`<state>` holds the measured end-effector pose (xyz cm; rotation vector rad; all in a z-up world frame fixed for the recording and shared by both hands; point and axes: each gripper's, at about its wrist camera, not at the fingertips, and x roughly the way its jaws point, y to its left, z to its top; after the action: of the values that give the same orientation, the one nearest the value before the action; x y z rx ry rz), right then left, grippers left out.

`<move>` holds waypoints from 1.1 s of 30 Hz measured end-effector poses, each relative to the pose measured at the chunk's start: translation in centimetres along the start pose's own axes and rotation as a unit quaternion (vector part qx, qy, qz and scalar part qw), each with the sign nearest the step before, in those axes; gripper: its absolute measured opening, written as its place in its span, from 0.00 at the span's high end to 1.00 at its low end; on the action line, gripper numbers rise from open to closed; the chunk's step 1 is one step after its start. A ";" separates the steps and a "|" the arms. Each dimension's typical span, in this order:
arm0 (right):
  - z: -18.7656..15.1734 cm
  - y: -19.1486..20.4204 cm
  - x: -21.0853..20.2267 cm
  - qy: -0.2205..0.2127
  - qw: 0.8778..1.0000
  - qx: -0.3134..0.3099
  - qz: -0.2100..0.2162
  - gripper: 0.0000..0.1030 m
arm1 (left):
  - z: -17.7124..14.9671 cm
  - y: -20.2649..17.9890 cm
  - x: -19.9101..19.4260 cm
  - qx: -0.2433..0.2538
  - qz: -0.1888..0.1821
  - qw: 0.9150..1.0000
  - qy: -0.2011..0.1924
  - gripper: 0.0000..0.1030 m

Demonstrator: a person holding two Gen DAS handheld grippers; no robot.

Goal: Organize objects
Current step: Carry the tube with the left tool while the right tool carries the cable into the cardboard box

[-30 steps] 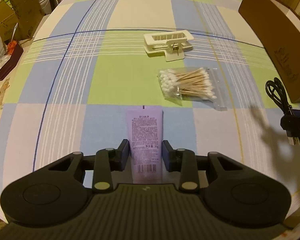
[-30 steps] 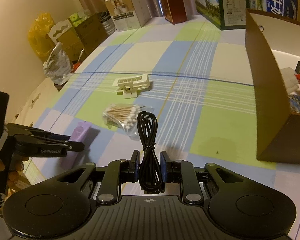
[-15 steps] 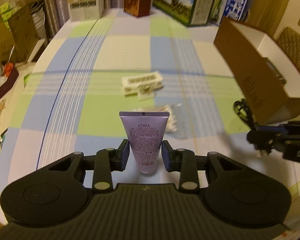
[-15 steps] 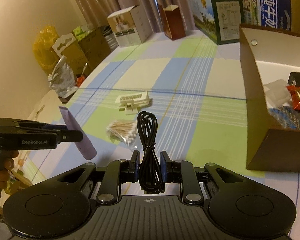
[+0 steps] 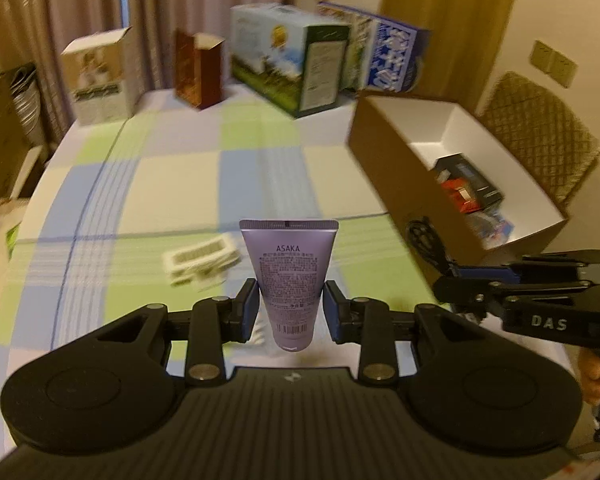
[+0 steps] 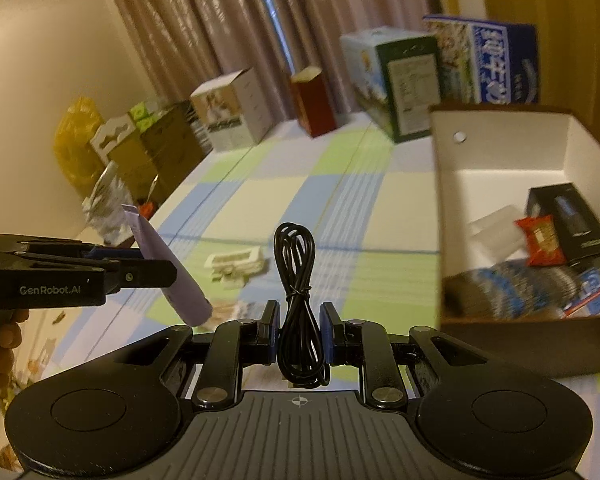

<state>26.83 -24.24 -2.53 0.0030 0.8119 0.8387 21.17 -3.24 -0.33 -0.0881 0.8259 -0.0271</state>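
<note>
A checked cloth (image 5: 172, 184) covers the desk; cartons line its far edge before curtains. The left gripper (image 5: 290, 312) has its jaws clamped on a lilac tube (image 5: 288, 276), the right gripper (image 6: 298, 334) on a coiled black cable (image 6: 298, 280), both clear of the cloth. Only the right view shows the open box (image 6: 500, 152) holding packets.

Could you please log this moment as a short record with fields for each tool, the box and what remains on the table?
left tool: shut on purple tube, held above the table
right tool: shut on coiled black cable
cardboard box: open, already holds several items
table: white clip rack lies on the checked cloth
</note>
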 end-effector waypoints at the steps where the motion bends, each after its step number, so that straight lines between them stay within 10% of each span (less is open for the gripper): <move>1: 0.2 -0.3 -0.4 -0.006 1.000 0.002 -0.004 0.82 | 0.4 -0.6 0.1 0.005 -0.006 1.000 -0.003 0.72; 33: 9.8 -18.8 -0.5 -0.055 0.991 0.083 -0.089 0.82 | 14.5 -17.0 12.0 0.111 -0.099 0.988 -0.033 0.72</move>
<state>45.35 -34.56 -1.01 0.1203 0.7633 0.5954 40.15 -19.91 2.12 0.0403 0.7406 -0.3016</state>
